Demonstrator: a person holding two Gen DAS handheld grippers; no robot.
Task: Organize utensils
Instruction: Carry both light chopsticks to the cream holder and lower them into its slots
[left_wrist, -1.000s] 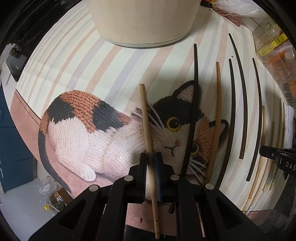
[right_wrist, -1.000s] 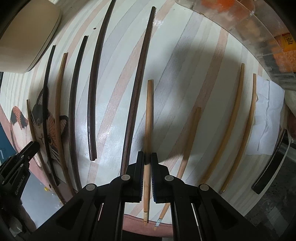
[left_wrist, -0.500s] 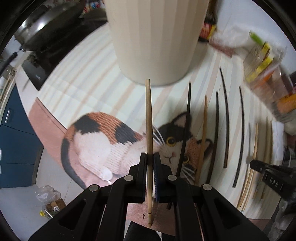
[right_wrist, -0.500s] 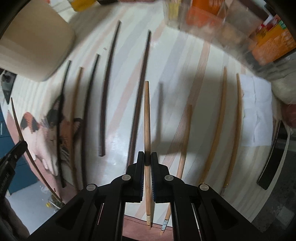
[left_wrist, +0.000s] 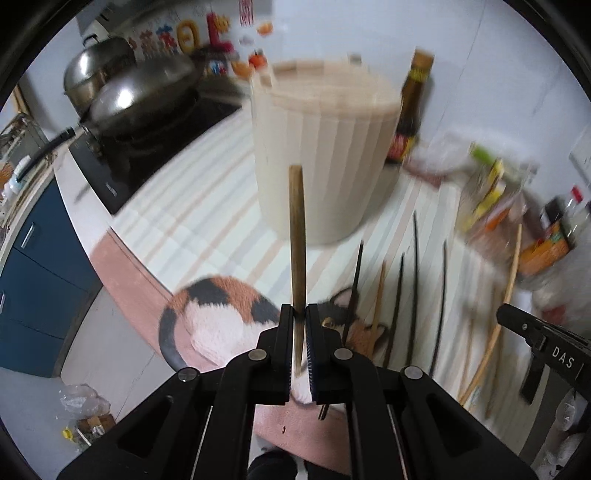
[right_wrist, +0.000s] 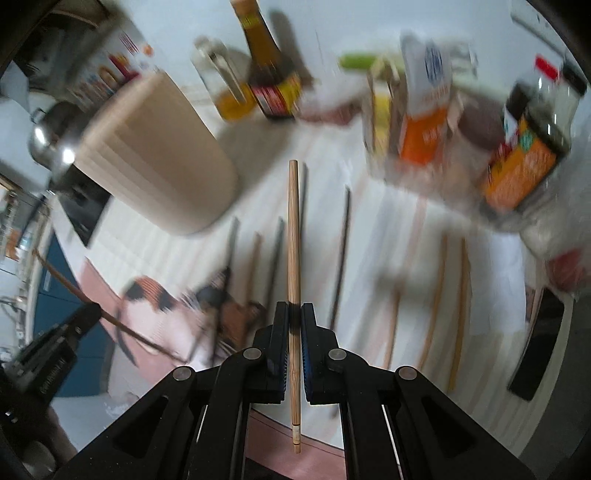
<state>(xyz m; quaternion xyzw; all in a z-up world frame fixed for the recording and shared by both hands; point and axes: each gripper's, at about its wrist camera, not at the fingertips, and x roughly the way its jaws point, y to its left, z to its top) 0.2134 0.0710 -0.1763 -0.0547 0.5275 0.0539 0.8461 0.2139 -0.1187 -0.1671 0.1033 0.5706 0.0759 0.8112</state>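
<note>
My left gripper (left_wrist: 300, 314) is shut on a light wooden chopstick (left_wrist: 297, 236), held above the cat-print mat (left_wrist: 221, 306) and pointing toward the tall beige ribbed container (left_wrist: 325, 155). My right gripper (right_wrist: 294, 312) is shut on another light wooden chopstick (right_wrist: 293, 236), lifted over the striped mat. Several dark chopsticks (left_wrist: 415, 266) and light chopsticks (right_wrist: 437, 280) lie in a row on the mat. The beige container (right_wrist: 155, 155) stands at the far left in the right wrist view. Each gripper shows at the edge of the other's view, the right gripper (left_wrist: 546, 354) and the left gripper (right_wrist: 55, 347).
A wok with lid (left_wrist: 129, 96) sits on the black cooktop at back left. Sauce bottles (right_wrist: 269, 74), jars (right_wrist: 528, 147) and packets crowd the back right. A dark flat object (right_wrist: 539, 343) lies at the mat's right edge. Blue cabinets (left_wrist: 33, 266) are below the counter.
Both grippers have risen from the mat, each carrying its chopstick up. The views have tilted up, so the container, wok and bottles have come into sight.
</note>
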